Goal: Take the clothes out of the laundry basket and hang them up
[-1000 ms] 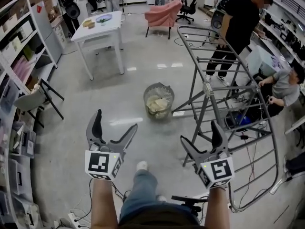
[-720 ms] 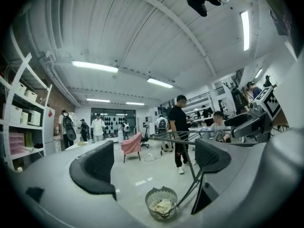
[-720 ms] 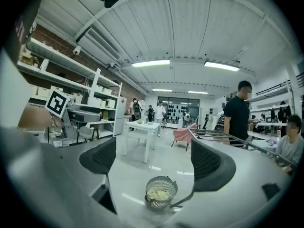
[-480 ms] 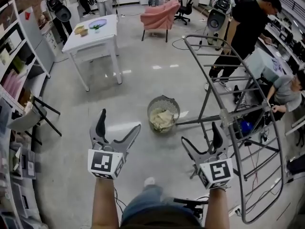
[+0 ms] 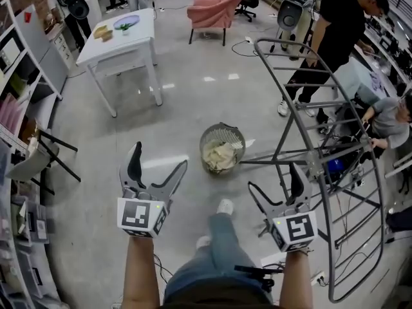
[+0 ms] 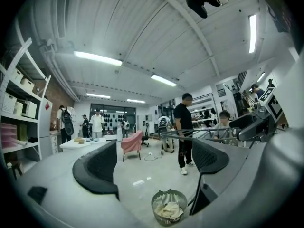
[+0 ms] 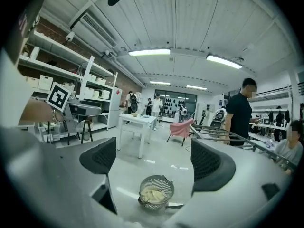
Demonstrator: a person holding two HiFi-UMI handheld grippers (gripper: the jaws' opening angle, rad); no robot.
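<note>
While held out over the floor (image 5: 193, 102), gaping wide and empty: left claw (image 5: 159, 156), just narrowed a touch, and right claw (image 5: 273, 176). Between them, only in the head view, a shoe (image 5: 224, 206). Further out, laundry basket (image 5: 239, 148) on the floor near the drying rack (image 5: 313, 167), pale clothes (image 5: 217, 154) heaped inside. Only in the gripper views, ceiling lights (image 7: 149, 52).

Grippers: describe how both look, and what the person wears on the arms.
The left gripper and right gripper match: grey metal tongs with black dimpled pads, each bearing a white cube with black square markers. Forearms are sleeveless; blue jeans below. The left jaws have just been closing a little, with nothing between them.
</note>
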